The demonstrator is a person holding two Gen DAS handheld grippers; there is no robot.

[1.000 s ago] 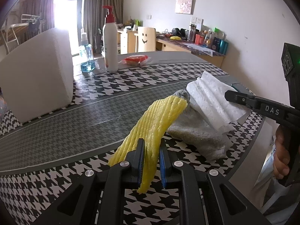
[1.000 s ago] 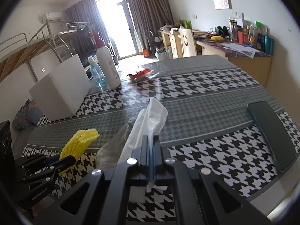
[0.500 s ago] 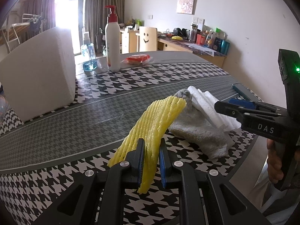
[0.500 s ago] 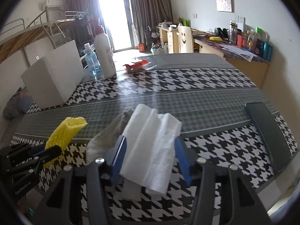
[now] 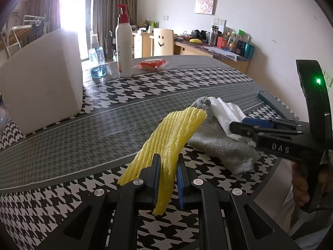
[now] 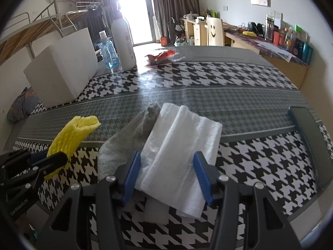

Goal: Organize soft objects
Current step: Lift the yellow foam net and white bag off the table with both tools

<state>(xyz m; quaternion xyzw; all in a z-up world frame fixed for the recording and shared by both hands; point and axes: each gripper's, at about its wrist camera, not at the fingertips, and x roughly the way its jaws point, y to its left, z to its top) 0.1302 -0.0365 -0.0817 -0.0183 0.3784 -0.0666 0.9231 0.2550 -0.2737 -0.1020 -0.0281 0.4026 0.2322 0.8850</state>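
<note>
Soft objects are gathering into one pile near the front edge of the houndstooth tablecloth: a folded white paper towel lies on top of a grey sock, and the step in hand looks like the placing of that towel. The right gripper has its blue pads to either side of the towel; its jaws have just been closing a little after springing wide, yet the frames show gaps between pads and towel, so the towel rests released on the sock. The left gripper is clenched on a yellow foam net sleeve, which juts forward above the cloth with its far tip just beside the toe of the sock. Judging from this, the next move calls for the right gripper to back off without dragging the light towel, and for the left to bring the sleeve onto or beside the pile before letting go. A dark flat case lies well apart at the right edge.
</note>
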